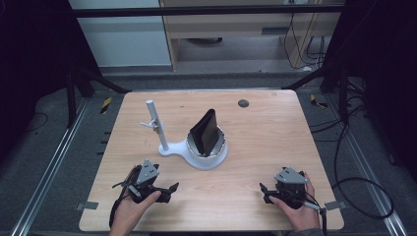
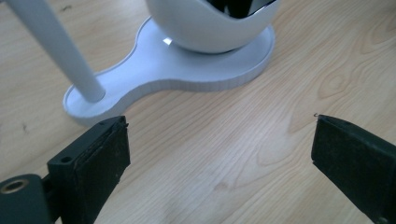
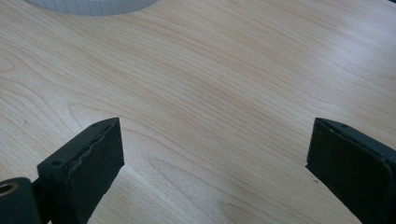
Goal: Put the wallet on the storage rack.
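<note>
Black wallet (image 1: 204,132) stands tilted in the white cup (image 1: 220,147) at table centre, long axis leaning up toward 1 o'clock; cup sits on a white keyhole-shaped base (image 2: 177,70) with a slim upright post (image 1: 156,125) at its 9 o'clock end. Left gripper (image 1: 167,189) rests on the table, jaws spread wide, nothing held; wallet lies at about 1 o'clock from it, and it is the nearer one. Right gripper (image 1: 265,192) likewise released and empty; wallet at about 11 o'clock. Wallet looks matte, probably leather, though the view is too coarse to confirm. Base is smooth plastic; table (image 3: 224,88) is pale woodgrain
</note>
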Available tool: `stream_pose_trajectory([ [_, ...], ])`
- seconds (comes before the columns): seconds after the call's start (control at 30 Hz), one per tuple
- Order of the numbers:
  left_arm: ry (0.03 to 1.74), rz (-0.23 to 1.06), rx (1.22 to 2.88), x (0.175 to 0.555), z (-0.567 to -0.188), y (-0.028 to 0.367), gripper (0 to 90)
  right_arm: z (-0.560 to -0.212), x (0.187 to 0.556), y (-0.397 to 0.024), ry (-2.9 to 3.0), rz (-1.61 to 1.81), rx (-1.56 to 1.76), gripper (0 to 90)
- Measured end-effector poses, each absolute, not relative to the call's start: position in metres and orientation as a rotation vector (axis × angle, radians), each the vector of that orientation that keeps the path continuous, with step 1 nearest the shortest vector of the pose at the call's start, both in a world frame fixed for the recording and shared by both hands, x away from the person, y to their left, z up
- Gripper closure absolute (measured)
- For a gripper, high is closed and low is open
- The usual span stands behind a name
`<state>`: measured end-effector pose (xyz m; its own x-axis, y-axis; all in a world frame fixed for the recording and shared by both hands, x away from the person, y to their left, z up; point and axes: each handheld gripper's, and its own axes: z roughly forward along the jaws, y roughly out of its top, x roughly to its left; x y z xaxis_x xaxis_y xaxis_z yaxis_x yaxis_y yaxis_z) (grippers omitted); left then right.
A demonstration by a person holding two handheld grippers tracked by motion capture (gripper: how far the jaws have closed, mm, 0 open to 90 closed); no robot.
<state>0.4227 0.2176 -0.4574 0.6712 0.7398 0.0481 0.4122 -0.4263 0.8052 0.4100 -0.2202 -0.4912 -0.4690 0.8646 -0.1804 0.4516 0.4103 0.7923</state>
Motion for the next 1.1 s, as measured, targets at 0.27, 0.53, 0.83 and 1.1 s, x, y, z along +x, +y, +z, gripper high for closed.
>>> stream_pose_trajectory([
  [0.27,0.982,0.544,2.085,0.429,-0.473,0.238,4.5,-0.492,0.41,-0.218,2.111,0.924,1.108,4.0],
  [0.53,1.059,0.532,2.094,0.433,-0.483,0.255,4.5,-0.494,0.411,-0.218,2.129,0.946,1.124,4.0],
  [0.83,1.132,0.534,2.102,0.442,-0.494,0.268,4.5,-0.499,0.417,-0.222,2.146,0.986,1.181,4.0],
  [1.1,1.166,0.521,2.097,0.448,-0.5,0.272,4.3,-0.506,0.423,-0.223,2.167,0.954,1.242,4.2],
])
